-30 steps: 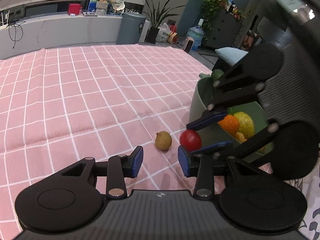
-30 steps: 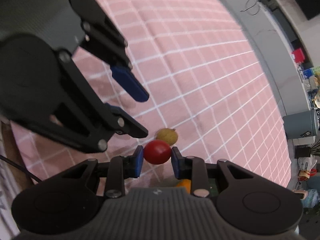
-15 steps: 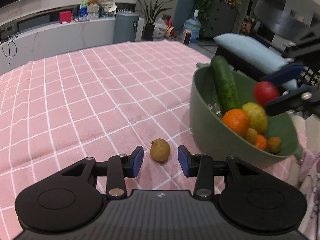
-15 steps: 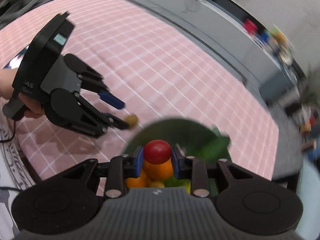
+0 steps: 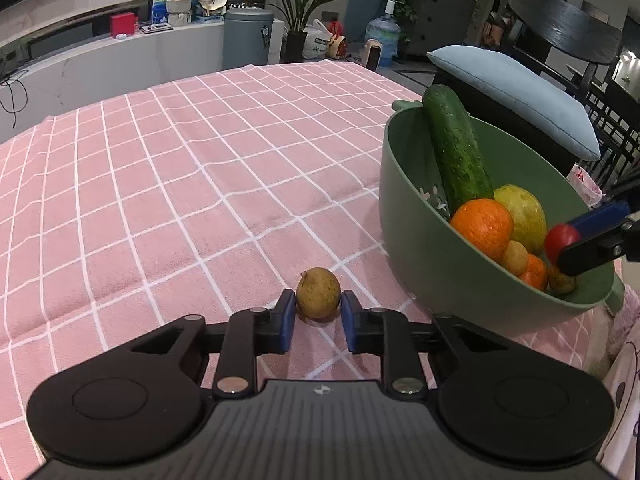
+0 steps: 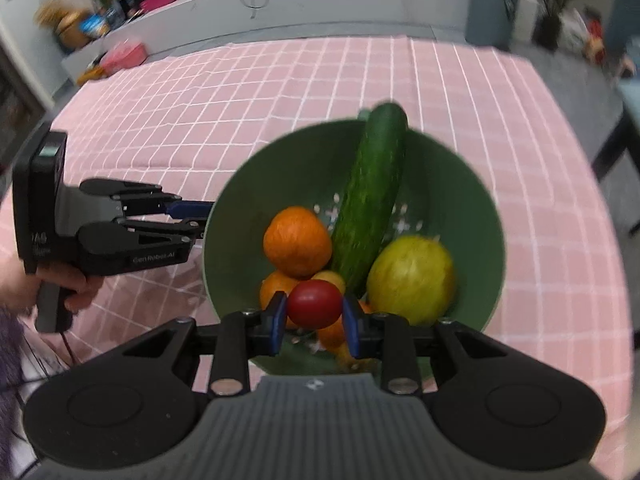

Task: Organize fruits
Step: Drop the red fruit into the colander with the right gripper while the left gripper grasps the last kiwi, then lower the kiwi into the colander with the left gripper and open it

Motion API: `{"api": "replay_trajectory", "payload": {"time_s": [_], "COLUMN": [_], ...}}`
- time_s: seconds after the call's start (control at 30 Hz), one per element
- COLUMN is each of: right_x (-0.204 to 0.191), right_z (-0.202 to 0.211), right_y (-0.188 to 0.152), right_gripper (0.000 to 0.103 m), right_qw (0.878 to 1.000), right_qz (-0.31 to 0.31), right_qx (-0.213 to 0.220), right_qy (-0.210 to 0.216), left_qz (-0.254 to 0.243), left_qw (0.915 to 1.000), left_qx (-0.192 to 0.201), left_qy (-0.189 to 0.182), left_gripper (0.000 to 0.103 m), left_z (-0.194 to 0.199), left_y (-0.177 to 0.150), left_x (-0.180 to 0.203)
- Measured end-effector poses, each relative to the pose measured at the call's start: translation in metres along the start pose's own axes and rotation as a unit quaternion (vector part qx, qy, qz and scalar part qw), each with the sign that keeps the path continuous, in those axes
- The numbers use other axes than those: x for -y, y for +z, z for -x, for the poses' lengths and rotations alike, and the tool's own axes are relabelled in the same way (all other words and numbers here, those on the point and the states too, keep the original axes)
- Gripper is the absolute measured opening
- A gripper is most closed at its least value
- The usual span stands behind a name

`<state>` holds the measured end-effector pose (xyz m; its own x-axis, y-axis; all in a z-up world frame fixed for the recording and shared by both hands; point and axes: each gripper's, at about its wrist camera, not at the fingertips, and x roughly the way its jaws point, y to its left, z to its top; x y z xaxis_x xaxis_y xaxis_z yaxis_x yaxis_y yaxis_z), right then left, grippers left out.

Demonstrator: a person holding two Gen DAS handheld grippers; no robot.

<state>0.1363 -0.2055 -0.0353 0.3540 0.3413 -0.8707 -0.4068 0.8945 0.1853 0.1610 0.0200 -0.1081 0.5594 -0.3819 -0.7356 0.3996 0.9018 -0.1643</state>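
Observation:
A small brown-yellow fruit point(image 5: 318, 293) lies on the pink checked cloth between the blue pads of my left gripper point(image 5: 317, 318), which is open around it. My right gripper point(image 6: 314, 322) is shut on a red tomato point(image 6: 315, 303) and holds it over the near side of the green bowl point(image 6: 240, 200). The tomato point(image 5: 561, 239) and the bowl point(image 5: 416, 248) also show in the left wrist view. The bowl holds a cucumber point(image 6: 370, 196), oranges point(image 6: 297, 241), a yellow-green fruit point(image 6: 412, 275) and small brown fruits.
The bowl stands near the table's right edge. A chair with a blue cushion point(image 5: 516, 92) is beyond it. A white counter point(image 5: 120, 64) and a grey bin point(image 5: 248, 40) stand past the table's far edge.
My right gripper carried the tomato from the cloth up and down over the bowl. My left gripper moved forward so the brown fruit sits between its pads.

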Motion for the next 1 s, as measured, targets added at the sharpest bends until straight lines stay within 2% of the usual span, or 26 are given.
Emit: {"api": "replay_trajectory", "payload": {"time_s": [0.4,0.63,0.77,0.9,1.0], "right_x": [0.002,0.005,0.008,0.012,0.018], "right_z": [-0.017,-0.020,-0.015,0.000,0.015], "right_y": [0.000,-0.006,-0.009,-0.020,-0.036], "right_gripper": [0.027,0.030,0.040,0.040,0.040], "right_qw": [0.999,0.998,0.998,0.995,0.990], "right_qz": [-0.038,-0.050,-0.062,-0.088,-0.117], "right_qx": [-0.034,-0.029,-0.007,0.044,0.084], "right_qy": [0.007,0.011,0.020,0.014,-0.010], "left_qz": [0.037,0.072,0.077,0.067,0.060], "left_qw": [0.9992,0.9964,0.9954,0.9958,0.9957], "left_qx": [0.016,0.044,0.053,0.050,0.044], "left_qy": [-0.002,-0.009,-0.024,-0.038,-0.054], "left_gripper": [0.027,0.027,0.027,0.027,0.027], "left_z": [0.018,0.049,0.062,0.070,0.074], "left_y": [0.003,0.002,0.004,0.013,0.021], "left_x": [-0.003,-0.002,0.008,0.025,0.041]}}
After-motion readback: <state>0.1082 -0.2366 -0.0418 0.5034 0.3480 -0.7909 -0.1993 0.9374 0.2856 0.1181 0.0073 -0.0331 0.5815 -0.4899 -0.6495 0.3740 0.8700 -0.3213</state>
